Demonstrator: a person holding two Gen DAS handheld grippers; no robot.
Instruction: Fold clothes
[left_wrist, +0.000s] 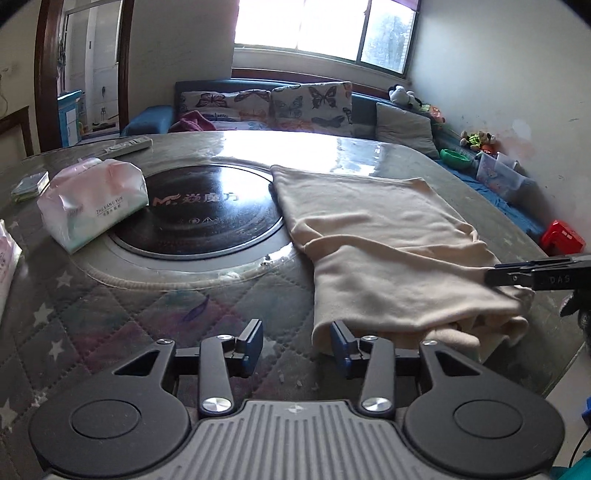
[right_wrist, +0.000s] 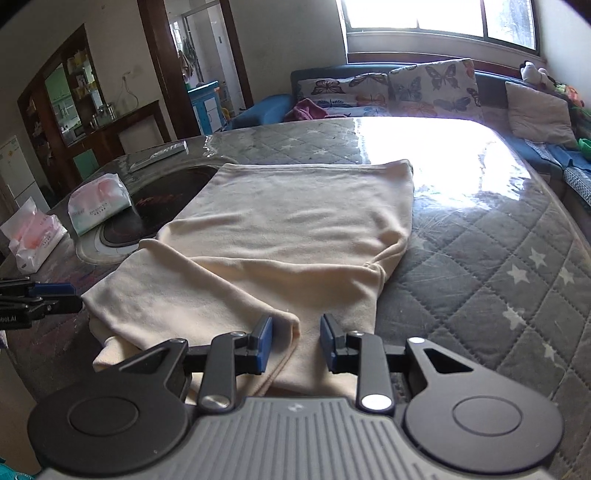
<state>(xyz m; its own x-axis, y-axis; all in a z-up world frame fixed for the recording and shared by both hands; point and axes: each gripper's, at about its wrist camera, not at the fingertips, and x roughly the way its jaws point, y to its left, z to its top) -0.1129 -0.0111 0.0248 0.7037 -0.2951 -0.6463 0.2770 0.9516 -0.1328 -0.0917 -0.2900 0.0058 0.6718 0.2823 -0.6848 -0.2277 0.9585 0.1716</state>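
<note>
I am holding my left gripper (left_wrist: 297, 341) just above the near edge of the table (left_wrist: 147, 314), its jaws standing wide apart with nothing between them; the right-hand blue pad (left_wrist: 338, 341) is sitting just beside the near left corner of the cream garment (left_wrist: 388, 236), and I cannot tell whether it is touching. I am keeping my right gripper (right_wrist: 296, 341) over the garment's (right_wrist: 288, 229) near end, jaws spread open too, and a raised fold of the cloth is lying in the gap between the pads, not pinched.

The garment is lying on the right half of the table, partly folded: a broad flat panel is reaching toward the far edge, and a layer is doubled over it toward the near edge, where loose cloth is bunching at the near right corner. Its left side is overlapping the rim of the round dark inset plate (left_wrist: 207, 210) in the table's middle.

A pink and green tissue pack (left_wrist: 90, 201) is resting on the plate's left rim, and a remote control (left_wrist: 127, 145) is lying near the far left edge.
</note>
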